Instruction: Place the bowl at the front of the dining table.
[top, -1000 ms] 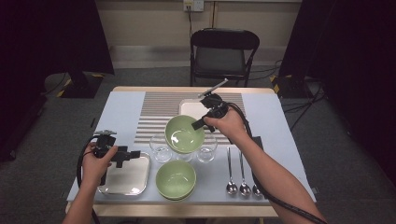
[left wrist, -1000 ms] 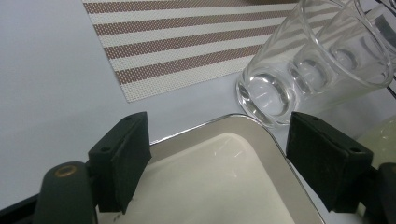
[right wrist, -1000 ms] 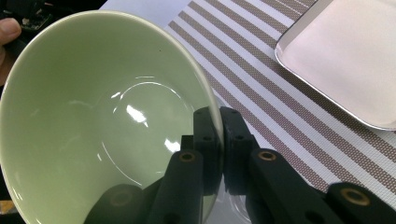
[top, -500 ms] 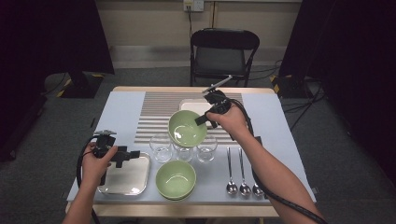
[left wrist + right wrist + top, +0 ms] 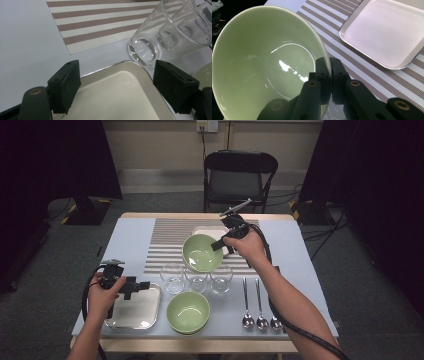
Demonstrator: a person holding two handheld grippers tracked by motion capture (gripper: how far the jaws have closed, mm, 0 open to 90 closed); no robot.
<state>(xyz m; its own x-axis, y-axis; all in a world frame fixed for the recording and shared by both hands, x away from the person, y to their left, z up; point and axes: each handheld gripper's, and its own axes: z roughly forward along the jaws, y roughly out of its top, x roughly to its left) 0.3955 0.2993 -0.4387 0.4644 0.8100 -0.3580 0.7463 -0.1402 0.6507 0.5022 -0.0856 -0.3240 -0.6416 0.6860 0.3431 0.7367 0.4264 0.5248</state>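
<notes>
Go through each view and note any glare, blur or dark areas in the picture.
High view: table evenly lit, room edges dark, whole frame slightly soft. Left gripper view: the glasses are blurred by closeness, and the steel tray rim shines. Right gripper view: ceiling light glares off the inside of the green bowl, and the white tray looks washed out.

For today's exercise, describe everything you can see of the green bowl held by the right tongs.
The held bowl is pale green, glossy and smooth like glazed ceramic, round with a deep flared wall, and empty. It is lifted and tilted above the striped placemat, near the three glasses. The right tongs pinch its rim, one jaw inside and one outside. Nothing else touches it.
</notes>
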